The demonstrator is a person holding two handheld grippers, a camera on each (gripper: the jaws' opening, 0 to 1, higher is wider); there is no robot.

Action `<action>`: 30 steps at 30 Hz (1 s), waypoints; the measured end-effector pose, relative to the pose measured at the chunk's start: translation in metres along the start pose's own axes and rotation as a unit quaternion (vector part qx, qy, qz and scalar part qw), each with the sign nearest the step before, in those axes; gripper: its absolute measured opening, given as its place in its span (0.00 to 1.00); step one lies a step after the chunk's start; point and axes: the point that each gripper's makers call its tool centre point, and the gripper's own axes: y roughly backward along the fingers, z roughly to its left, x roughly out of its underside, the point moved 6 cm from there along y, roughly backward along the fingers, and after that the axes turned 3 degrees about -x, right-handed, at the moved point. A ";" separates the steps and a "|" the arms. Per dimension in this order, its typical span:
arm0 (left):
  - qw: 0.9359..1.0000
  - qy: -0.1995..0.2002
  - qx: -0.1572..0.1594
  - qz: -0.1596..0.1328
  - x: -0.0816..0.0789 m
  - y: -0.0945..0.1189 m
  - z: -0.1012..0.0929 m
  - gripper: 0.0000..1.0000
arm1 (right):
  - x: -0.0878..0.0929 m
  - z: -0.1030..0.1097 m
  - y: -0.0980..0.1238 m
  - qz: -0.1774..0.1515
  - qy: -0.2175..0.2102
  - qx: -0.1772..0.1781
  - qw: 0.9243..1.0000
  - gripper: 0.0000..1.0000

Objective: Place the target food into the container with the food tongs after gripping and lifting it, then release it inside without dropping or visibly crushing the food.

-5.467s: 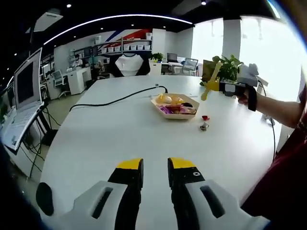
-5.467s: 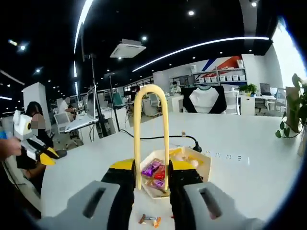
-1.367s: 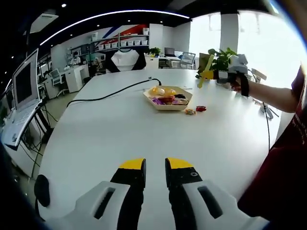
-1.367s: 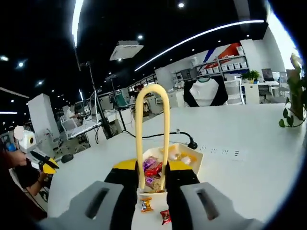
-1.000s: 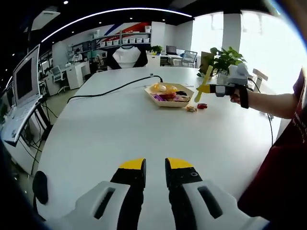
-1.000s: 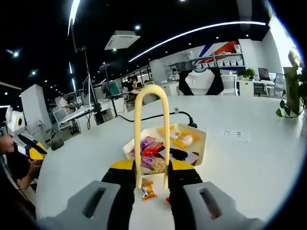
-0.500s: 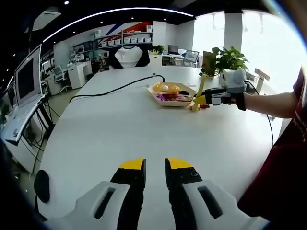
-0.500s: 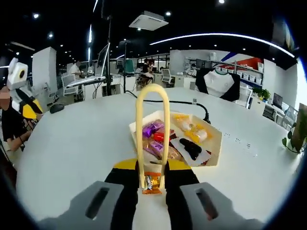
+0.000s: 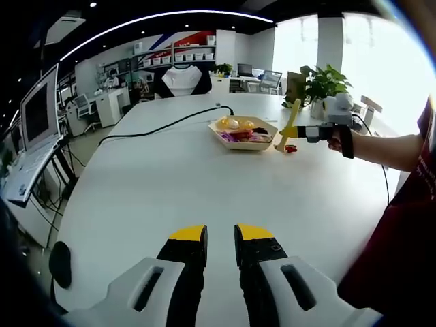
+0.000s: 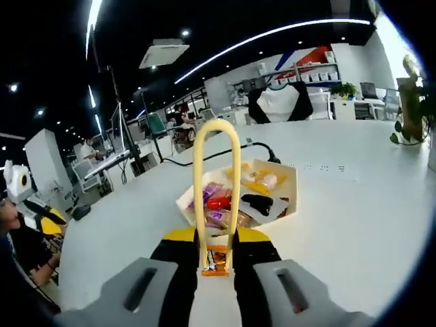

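My right gripper [image 10: 216, 246] is shut on the yellow food tongs [image 10: 197, 177], whose loop stands up in front of its jaws. An orange-wrapped candy [image 10: 216, 261] is pinched between the tong tips. Just beyond the tongs lies the cream hexagonal tray [image 10: 291, 192], holding several wrapped sweets. In the left gripper view, the right gripper [image 9: 294, 132] and the tongs [image 9: 289, 122] hover just above the table beside the tray [image 9: 240, 144], and a red candy [image 9: 291, 148] lies under them. My left gripper [image 9: 219, 238] hangs over the near table edge, narrowly open and holding nothing.
A black cable [image 9: 160, 125] runs across the white table [image 9: 177, 184] to a plug behind the tray. A potted plant [image 9: 321, 83] stands at the far right edge. A laptop on a stand [image 9: 33, 117] is off the table's left. A person's forearm [image 9: 381, 146] reaches in from the right.
The right gripper came down beside the tray, the tongs closed on the orange candy, and they have since risen slightly off the table. The left gripper has stayed still.
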 end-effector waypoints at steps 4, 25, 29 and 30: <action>1.000 -0.003 0.004 -0.003 -0.002 -0.002 -0.002 0.17 | -0.028 0.003 0.007 -0.060 -0.058 -0.013 0.996 0.14; 1.000 0.003 -0.002 0.001 -0.001 -0.001 0.003 0.17 | -0.045 -0.023 -0.031 -0.056 0.057 0.033 0.996 0.23; 1.000 -0.004 0.008 0.000 -0.006 -0.007 -0.004 0.17 | -0.051 -0.022 -0.007 -0.069 0.052 0.031 0.996 0.24; 1.000 -0.005 0.011 -0.001 -0.007 -0.009 -0.006 0.17 | -0.053 -0.022 -0.002 -0.073 0.052 0.031 0.996 0.24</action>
